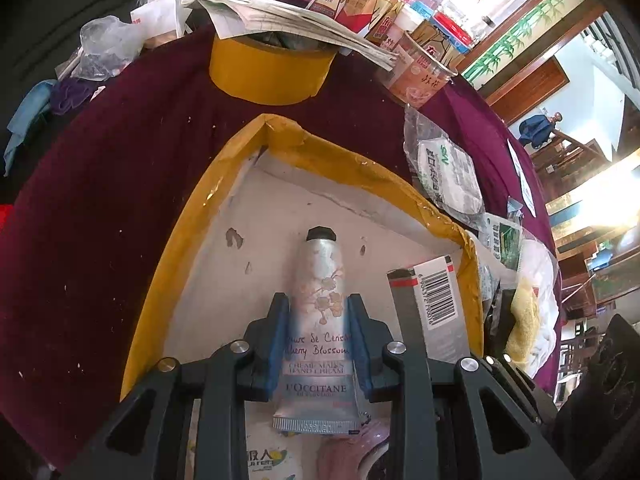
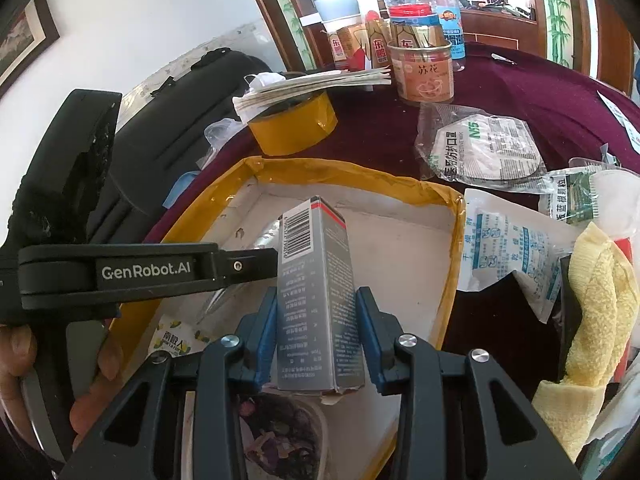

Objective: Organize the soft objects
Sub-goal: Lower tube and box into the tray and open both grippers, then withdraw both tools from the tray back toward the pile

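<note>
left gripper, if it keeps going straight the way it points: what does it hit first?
Most likely the white floor of the tray. The left gripper points steeply down into it, clamped on the hand cream tube, so the tube's black cap would probably touch first. Nothing else shows ahead, though depth is uncertain.

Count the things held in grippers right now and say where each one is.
2. A hand cream tube is clamped in the left gripper over the yellow-edged tray. A grey box is clamped in the right gripper over the same tray, beside the tube.
</note>
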A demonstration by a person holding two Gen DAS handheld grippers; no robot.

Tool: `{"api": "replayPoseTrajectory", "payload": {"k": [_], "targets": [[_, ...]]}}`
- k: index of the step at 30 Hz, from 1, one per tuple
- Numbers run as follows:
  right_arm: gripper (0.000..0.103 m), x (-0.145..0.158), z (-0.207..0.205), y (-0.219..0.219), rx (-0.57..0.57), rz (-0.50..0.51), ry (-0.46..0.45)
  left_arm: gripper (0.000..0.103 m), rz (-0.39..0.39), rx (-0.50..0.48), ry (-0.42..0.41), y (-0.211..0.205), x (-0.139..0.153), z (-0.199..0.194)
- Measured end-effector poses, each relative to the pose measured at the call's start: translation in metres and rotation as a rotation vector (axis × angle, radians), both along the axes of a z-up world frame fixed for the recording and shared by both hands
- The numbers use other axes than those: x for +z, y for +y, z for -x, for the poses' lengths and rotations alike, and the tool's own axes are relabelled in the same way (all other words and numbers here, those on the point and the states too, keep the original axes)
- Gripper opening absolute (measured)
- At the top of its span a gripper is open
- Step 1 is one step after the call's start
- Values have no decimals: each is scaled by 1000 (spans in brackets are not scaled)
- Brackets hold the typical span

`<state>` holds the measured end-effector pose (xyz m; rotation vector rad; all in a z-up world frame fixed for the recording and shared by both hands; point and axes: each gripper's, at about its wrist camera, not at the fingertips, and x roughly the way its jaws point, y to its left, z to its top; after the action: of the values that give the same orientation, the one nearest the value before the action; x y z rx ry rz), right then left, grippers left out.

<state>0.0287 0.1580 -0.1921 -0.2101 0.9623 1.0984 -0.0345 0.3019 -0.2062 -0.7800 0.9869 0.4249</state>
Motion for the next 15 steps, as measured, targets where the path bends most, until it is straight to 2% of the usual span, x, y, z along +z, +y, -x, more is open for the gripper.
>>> {"api": "replayPoseTrajectory", "payload": {"k": [3,5,7,10,12,13,14,15], "targets": [[37,0,0,0,1,-3,5,38,10,-1,3,-2,1,1],[37,0,-1,0,3,-7,8,47,22,-7,-9,-4,3,4],[39,0,-1,-1,7,-14,14,52,25,-13,-10,-8,5,5],[43,2,-1,-4,12,-28,33,54,16,-1,-5,-12,9,9],[51,5,0,-10,8,-42,43,57,22,10,-13,-14,13,13],[61,8,0,-14,7,-56,46,61,17,15,-17,-17,16,16],[67,10,1,-20,6,-75,53,67,11,18,-22,-18,19,18],[68,14,1,-26,10,-99,63,71,6,26,-29,-21,22,21]]}}
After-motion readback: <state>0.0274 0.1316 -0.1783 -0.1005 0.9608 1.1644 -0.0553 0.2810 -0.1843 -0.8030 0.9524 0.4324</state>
